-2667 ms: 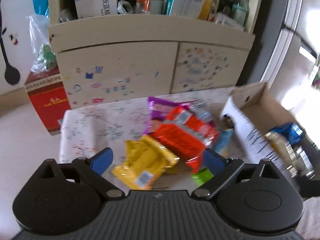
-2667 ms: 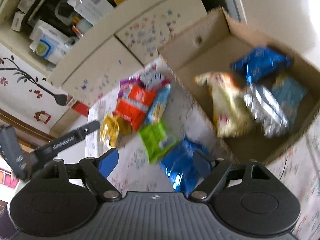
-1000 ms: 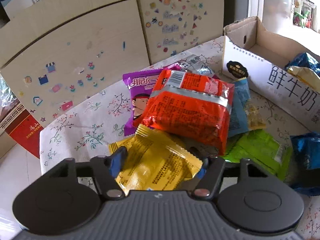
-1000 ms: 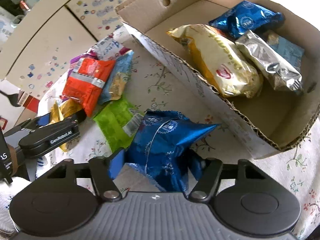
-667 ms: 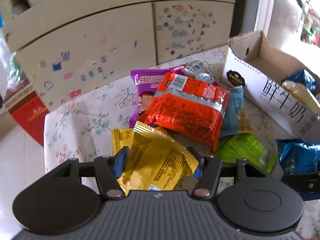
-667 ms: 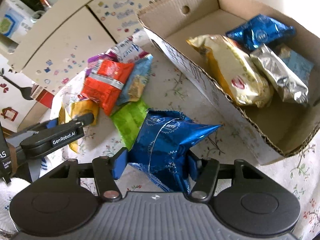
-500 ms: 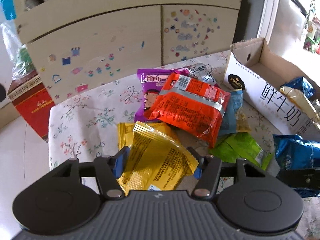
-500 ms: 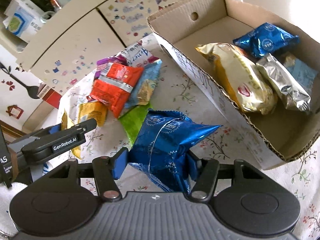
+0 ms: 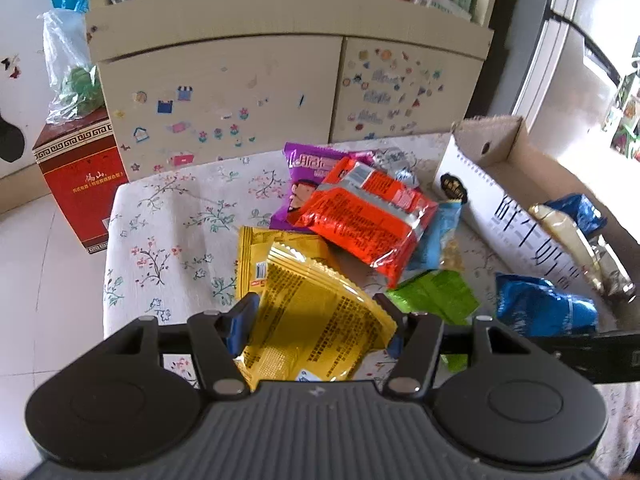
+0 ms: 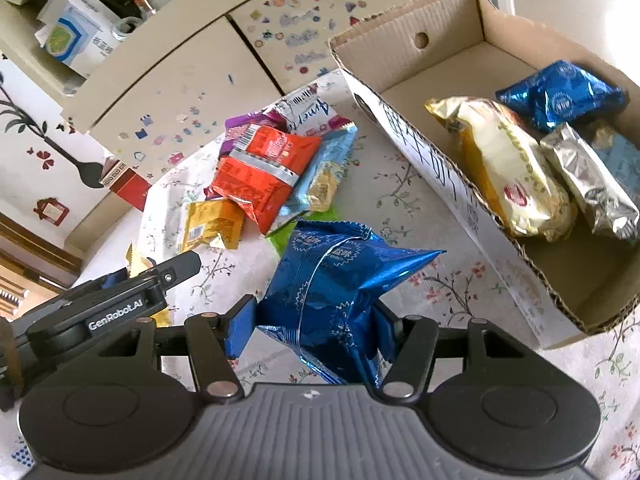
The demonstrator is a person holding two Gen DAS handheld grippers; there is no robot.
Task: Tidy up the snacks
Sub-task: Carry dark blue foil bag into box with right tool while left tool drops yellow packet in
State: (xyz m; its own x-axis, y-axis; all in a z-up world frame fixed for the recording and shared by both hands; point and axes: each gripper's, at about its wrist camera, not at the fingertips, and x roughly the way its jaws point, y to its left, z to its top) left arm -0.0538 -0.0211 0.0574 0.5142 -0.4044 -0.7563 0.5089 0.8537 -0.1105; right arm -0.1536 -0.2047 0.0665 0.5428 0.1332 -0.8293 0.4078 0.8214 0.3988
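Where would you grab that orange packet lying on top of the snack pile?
I would probably take the orange packet by its near crimped end, coming from the gripper's side. It lies tilted on the purple packet and light blue packet, so that end sticks out with a gap beneath, and the flat seam suits two fingers.

Yellow packet (image 9: 316,320), blue packet (image 10: 332,288), floral tablecloth (image 9: 168,232)

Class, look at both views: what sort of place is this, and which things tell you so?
Probably a lived-in home: a sticker-covered cupboard, a floral tablecloth strewn with snacks, and a cluttered shelf above.
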